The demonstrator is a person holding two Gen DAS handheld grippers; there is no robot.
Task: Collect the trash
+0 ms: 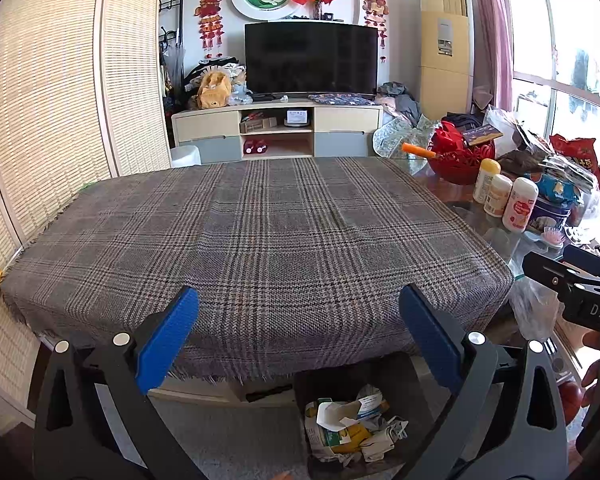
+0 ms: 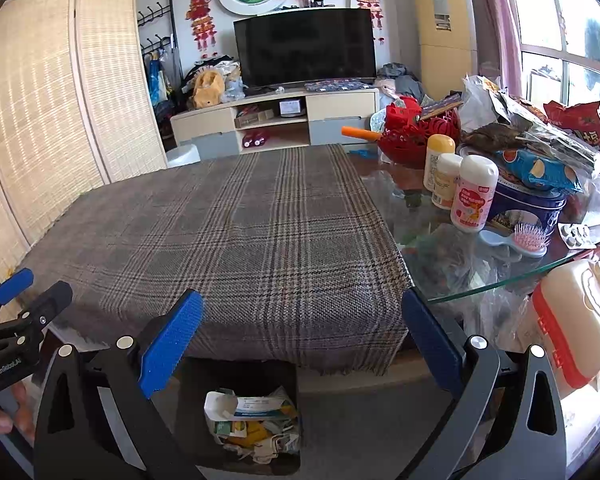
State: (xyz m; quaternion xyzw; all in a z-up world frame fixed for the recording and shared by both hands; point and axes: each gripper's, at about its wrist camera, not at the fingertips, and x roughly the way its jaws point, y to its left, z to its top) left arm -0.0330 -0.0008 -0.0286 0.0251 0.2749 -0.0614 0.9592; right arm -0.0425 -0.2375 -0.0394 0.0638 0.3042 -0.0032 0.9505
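Standing by the table, you take in the plaid cloth [image 1: 256,236] first: it covers most of the top and lies bare, with no scrap left on it that I can make out. That fits how both tools are held, drawn back at the near edge instead of reaching over it. The uncovered glass table [image 2: 496,280] to the right carries the household clutter, three white bottles [image 2: 474,196], a blue tin [image 2: 524,210], snack bags and a pink hairbrush [image 2: 530,236], bunched together off the cloth, probably to keep them apart from the working patch.

Below the near edge sits the dark trash bin [image 1: 404,384], tucked partly under the table so things can be dropped straight down into it. The trash [image 1: 352,424] is inside: crumpled paper, a torn white carton and yellow wrappers, piled close to the rim.

Both tools hover above that bin. The left gripper [image 1: 299,312] has its blue pads spread wide with nothing between them; the right gripper [image 2: 302,316] is spread the same way and is also empty. Judging by the bare cloth and full bin, the collecting looks nearly or wholly done.
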